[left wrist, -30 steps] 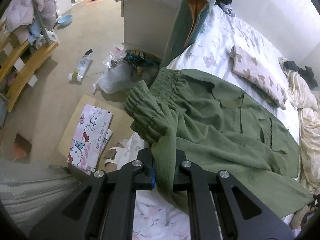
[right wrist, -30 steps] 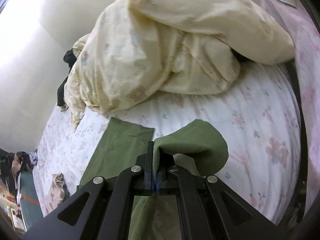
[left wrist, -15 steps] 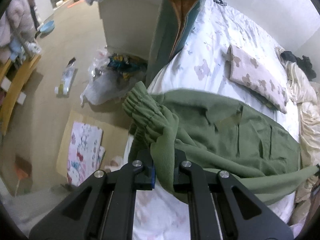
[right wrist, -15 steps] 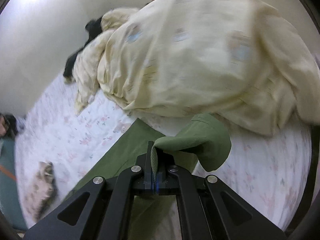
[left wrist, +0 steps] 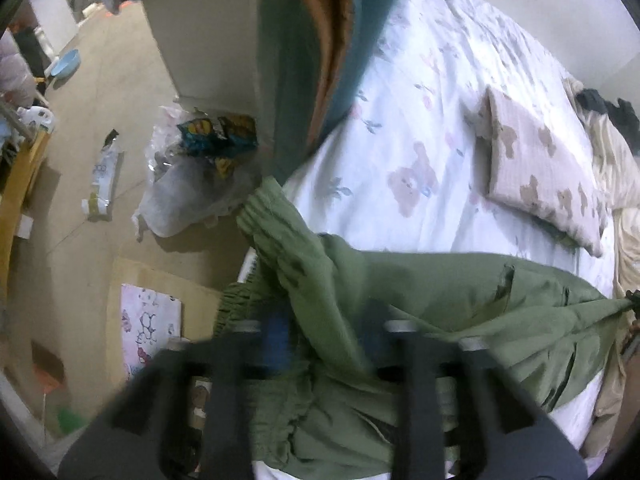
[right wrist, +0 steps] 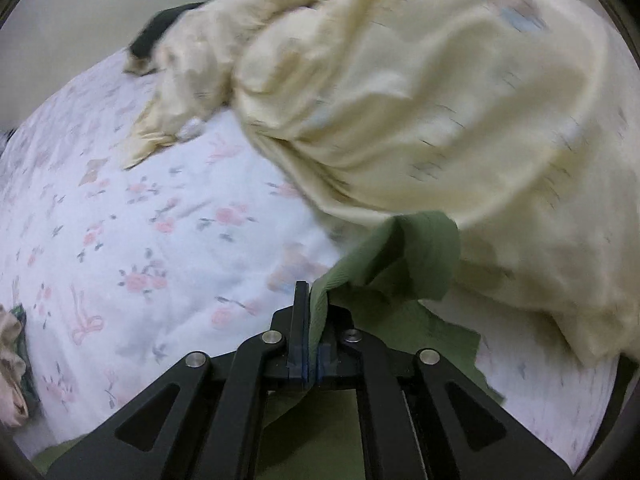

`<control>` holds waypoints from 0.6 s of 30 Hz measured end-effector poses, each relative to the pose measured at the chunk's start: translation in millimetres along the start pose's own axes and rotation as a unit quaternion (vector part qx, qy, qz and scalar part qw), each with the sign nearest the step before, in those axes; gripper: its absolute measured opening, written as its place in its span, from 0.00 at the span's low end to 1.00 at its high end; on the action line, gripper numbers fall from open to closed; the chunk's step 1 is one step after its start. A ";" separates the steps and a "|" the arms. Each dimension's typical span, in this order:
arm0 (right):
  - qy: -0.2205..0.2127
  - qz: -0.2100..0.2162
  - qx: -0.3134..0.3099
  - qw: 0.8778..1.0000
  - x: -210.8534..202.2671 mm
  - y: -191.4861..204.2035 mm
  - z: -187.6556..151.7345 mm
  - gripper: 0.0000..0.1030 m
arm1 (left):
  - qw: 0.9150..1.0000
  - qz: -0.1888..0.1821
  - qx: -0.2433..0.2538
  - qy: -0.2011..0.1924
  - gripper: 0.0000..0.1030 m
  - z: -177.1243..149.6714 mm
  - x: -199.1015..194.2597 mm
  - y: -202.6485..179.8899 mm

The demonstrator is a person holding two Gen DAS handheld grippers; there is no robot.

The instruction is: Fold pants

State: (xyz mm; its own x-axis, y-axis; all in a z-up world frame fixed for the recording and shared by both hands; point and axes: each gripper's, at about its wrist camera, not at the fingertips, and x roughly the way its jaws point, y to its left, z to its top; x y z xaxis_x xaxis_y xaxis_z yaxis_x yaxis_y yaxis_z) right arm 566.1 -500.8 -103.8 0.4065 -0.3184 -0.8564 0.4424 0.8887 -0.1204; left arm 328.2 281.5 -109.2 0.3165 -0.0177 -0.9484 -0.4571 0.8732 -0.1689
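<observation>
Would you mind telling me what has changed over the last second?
The left tool has opened, its fingers now spread around the green pants, whose waistband has slid toward the bed edge. The right tool swung toward the cream duvet. It stays clamped on the pant leg.

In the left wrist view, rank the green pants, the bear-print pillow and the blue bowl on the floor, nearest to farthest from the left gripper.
1. Green pants: between the jaws of the left gripper, draped across the bed edge.
2. Bear-print pillow: upper right, lying on the bed.
3. Blue bowl: far upper left, on the floor.
</observation>
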 end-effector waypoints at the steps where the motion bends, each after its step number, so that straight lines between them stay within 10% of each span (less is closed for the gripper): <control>1: -0.003 0.002 -0.013 1.000 -2.7 3.5 -0.9 0.66 | 1.000 -0.002 -0.006 -0.012 0.87 -1.0 -3.8 5.3; 6: -0.075 -0.014 -0.082 0.994 -49.1 20.0 -12.0 0.75 | 0.992 -0.014 -0.070 -0.108 0.91 -9.6 -39.8 41.8; 10: -0.097 0.123 -0.140 0.978 -99.4 65.6 -45.2 0.75 | 0.994 0.002 -0.017 -0.112 0.91 -23.5 -50.2 19.3; 15: -0.038 0.281 -0.280 0.917 -144.2 184.3 -130.4 0.73 | 0.992 0.023 0.084 -0.095 0.91 -47.5 -25.7 -31.4; 18: -0.031 0.297 -0.372 0.879 -155.7 249.0 -184.8 0.73 | 0.981 0.087 0.147 -0.095 0.91 -56.3 0.3 -49.0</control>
State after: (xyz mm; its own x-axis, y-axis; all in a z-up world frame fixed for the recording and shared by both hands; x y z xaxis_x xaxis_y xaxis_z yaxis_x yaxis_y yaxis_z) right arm 465.3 -168.9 -93.3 0.4422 0.2769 -0.8531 -0.4981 0.8668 0.0231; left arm 303.9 211.3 -116.3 0.4174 0.2110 -0.8839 -0.2667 0.9583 0.1028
